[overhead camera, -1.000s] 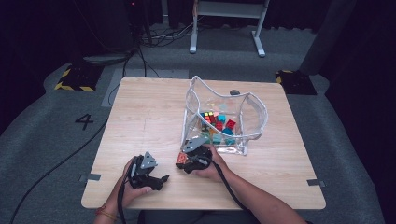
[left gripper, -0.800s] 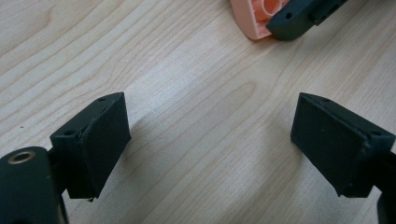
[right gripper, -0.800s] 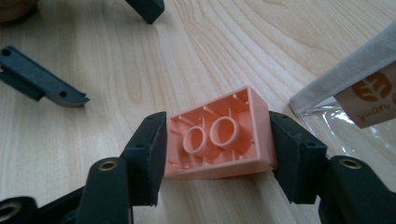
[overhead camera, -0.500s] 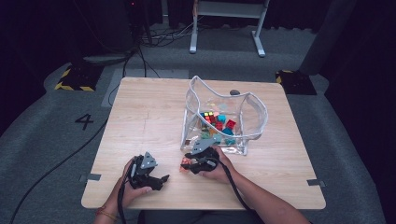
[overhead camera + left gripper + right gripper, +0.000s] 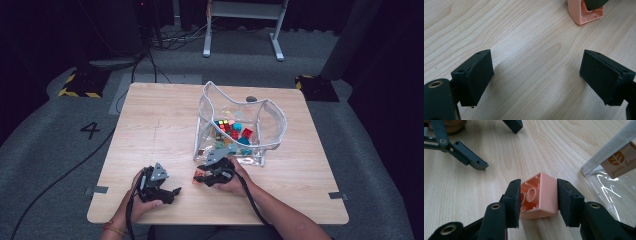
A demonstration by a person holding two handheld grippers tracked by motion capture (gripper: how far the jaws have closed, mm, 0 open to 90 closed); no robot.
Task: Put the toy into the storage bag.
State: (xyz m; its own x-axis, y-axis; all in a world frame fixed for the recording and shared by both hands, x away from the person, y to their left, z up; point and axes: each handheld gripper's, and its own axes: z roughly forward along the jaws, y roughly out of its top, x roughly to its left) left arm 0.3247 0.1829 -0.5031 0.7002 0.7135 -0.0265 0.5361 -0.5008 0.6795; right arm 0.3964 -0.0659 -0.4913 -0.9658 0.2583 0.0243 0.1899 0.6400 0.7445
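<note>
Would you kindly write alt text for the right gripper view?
The right gripper has just been closing its black jaws on a peach toy brick lying hollow side up on a wooden table. A clear bag sits at right; the left gripper behind.

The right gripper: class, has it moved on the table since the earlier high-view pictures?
Yes. The right gripper has drawn back slightly from the clear bag towards the person; its jaws have just been closing on the peach brick.

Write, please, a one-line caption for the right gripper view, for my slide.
Right gripper, jaws just closing, clamps a peach toy brick on the wooden table, beside a clear bag.
</note>
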